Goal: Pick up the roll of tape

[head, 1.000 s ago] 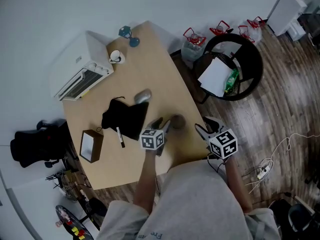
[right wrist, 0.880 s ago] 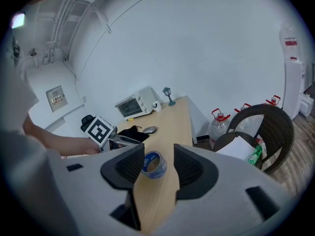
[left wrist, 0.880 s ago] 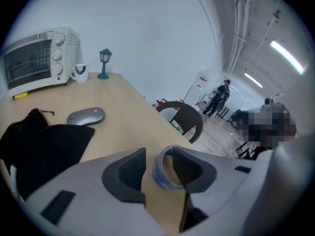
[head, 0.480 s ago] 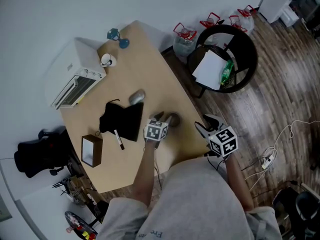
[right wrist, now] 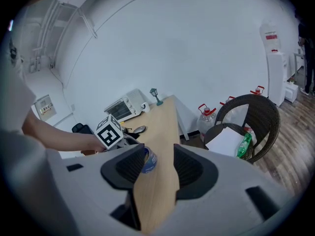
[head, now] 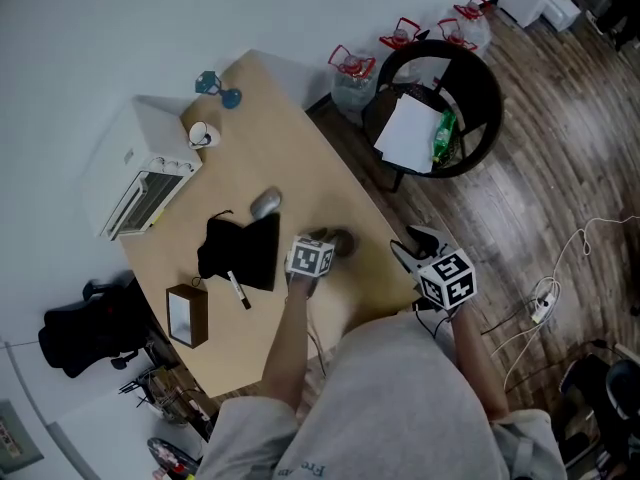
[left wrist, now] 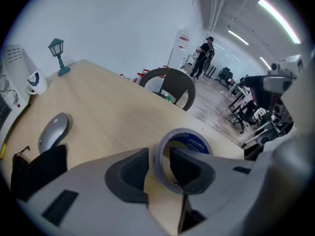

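The roll of tape [head: 341, 240] lies flat on the bench [head: 290, 153], near the edge closest to the person. The left claw [head: 326, 245] points steeply down onto it. In the left gripper view the left claw [left wrist: 158, 155] straddles the near wall of the roll of tape [left wrist: 187, 142], with one jaw outside the ring and the other in its hole. The jaws have just been closing. A thin strip of bench still shows between the outer pad and the wall, so the jaws stand narrow around the tape and do not clamp it.

The right claw [head: 408, 251] hangs past the bench's near corner, over the wooden floor [head: 540, 188]. Its jaws stand moderately apart with nothing between them. In its own view the right claw [right wrist: 157, 162] looks along the bench edge toward the tape.

The closest neighbours sit on the far side of the left claw. A grey mouse [head: 265, 203] lies near the roll but clear of it, and a black cloth [head: 240, 249] is spread just beside the mouse. A pen [head: 240, 290] lies at the cloth's edge, with a brown box [head: 188, 314] beyond it. A toaster oven [head: 140, 183], a mug [head: 203, 134] and a small lamp ornament [head: 215, 86] stand well apart at the far end. Off the bench, a round chair [head: 480, 88] holds paper [head: 410, 133] and a green bottle [head: 442, 138]. Water jugs [head: 352, 71] stand beside it.
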{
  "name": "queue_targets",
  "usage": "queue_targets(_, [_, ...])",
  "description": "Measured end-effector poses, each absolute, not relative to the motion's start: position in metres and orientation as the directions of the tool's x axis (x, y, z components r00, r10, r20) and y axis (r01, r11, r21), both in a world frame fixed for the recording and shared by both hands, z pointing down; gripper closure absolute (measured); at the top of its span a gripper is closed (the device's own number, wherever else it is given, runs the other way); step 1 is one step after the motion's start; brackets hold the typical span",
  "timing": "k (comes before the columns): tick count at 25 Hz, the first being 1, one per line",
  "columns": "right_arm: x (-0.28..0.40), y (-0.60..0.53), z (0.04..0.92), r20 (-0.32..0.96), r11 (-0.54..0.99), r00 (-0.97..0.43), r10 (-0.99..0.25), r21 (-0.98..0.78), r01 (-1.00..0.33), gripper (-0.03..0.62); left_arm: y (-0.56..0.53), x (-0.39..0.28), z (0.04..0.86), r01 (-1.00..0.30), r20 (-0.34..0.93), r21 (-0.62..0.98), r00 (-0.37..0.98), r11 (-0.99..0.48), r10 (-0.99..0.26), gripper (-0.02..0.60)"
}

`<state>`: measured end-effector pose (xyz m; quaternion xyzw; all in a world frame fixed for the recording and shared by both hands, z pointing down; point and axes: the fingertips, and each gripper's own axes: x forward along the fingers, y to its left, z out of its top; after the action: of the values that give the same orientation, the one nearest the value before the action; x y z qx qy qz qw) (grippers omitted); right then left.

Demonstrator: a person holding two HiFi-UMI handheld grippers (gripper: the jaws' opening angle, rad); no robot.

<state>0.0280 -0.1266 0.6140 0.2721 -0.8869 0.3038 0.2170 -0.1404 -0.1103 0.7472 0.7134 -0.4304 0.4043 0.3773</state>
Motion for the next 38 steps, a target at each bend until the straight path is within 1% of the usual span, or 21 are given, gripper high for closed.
queue_targets(4, [0.034,-0.132,0.617,0.55,0.644,-0.748,-0.372,-0.428,-0.634,0.407,-0.107,-0.138,0.759,-0.914,0.906,0.206,0.314,-0.351,-0.285,0.468])
queue_targets(11, [0.038,-0.135,0.615,0.549,0.646,-0.746,-0.377,-0.422,-0.637,0.408,-0.104,-0.135,0.765,-0.911,0.919,0.199,0.301,-0.362,-0.254,0.468])
queue_targets(19, [0.04,-0.135,0.617,0.56,0.652,-0.742,-0.369,-0.414,-0.636,0.411,-0.105,-0.133,0.766,-0.913,0.927,0.177,0.28,-0.367,-0.248,0.471])
queue_targets(28, [0.044,-0.138,0.618,0.565,0.648,-0.737,-0.372,-0.411,-0.642,0.418,-0.107,-0.14,0.771,-0.924,0.937,0.139,0.239,-0.357,-0.255,0.522])
queue_targets(38, [0.049,-0.136,0.615,0.567,0.655,-0.735,-0.373,-0.401,-0.641,0.419,-0.107,-0.14,0.77,-0.923,0.94,0.118,0.222,-0.365,-0.258,0.538])
